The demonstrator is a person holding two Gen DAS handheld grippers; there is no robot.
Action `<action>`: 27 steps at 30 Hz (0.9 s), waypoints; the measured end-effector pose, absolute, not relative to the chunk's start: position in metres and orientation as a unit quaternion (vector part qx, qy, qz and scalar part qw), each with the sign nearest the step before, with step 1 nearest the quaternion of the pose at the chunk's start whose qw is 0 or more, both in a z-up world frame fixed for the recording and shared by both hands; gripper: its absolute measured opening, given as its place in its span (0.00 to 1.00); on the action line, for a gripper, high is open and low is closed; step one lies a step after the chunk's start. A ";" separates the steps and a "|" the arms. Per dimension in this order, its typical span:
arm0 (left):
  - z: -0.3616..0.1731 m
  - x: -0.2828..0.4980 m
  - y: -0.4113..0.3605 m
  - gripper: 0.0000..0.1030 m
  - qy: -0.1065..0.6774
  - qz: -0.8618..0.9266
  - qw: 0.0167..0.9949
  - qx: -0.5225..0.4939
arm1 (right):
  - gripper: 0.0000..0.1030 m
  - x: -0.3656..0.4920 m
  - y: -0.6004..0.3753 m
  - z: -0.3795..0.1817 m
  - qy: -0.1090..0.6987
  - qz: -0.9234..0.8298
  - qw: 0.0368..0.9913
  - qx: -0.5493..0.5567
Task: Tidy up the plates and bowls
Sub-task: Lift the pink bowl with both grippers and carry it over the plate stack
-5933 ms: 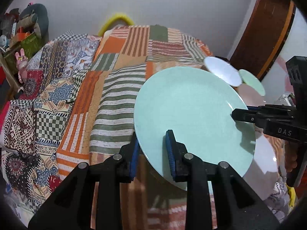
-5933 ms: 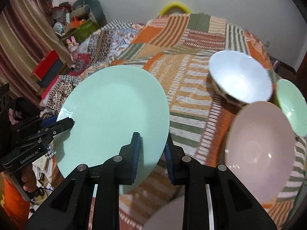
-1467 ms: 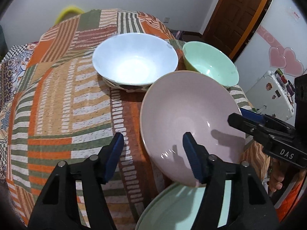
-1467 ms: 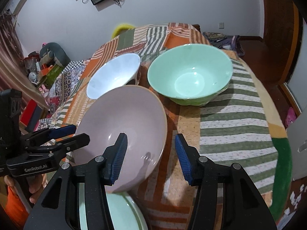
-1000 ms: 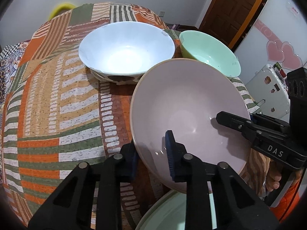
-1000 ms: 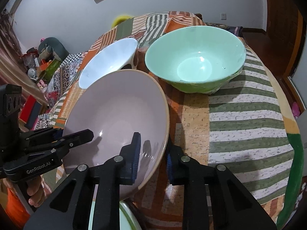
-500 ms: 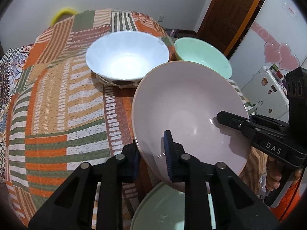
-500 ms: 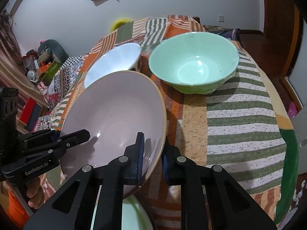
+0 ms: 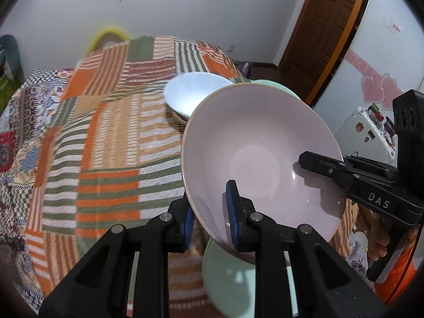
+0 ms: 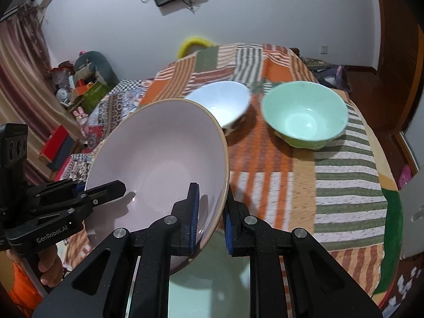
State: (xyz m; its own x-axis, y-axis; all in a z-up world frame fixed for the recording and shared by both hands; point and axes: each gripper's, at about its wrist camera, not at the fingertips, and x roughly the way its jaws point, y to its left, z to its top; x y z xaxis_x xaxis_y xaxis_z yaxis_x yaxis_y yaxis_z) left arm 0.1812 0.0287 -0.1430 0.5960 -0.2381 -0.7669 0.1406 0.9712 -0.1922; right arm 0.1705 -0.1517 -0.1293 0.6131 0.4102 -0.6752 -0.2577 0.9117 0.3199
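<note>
Both tongs were clamped on the pink bowl (image 9: 261, 156): the left tongs (image 9: 209, 217) pinched the near-left rim, the right tongs (image 10: 209, 216) the opposite edge, each with one pad inside and one outside. The bowl hung in the air over the mint plate (image 9: 233, 278), well clear of the patchwork-covered surface (image 9: 111, 159).

What worried me: it was a two-point pinch on a thin, glossy rim. If one hand rose or swung faster than the other, the bowl could twist out of a pad and drop onto the plate below. Swinging wide might also clip the white bowl (image 10: 220, 103) or the green bowl (image 10: 304, 116) behind it.

The bowl was round, so no real long axis. Its mouth faced up and tilted toward the cameras, far rim higher.
</note>
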 end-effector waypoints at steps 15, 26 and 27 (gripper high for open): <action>-0.137 0.094 0.099 0.21 0.436 -0.040 0.897 -0.064 | 0.15 0.148 -0.074 -0.129 0.400 0.260 0.876 0.065; -0.183 0.061 0.130 0.21 0.478 -0.013 0.874 -0.087 | 0.15 0.142 -0.033 -0.162 0.439 0.283 0.853 0.027; -0.189 0.060 0.134 0.21 0.483 -0.010 0.870 -0.094 | 0.15 0.139 -0.029 -0.164 0.442 0.283 0.851 0.024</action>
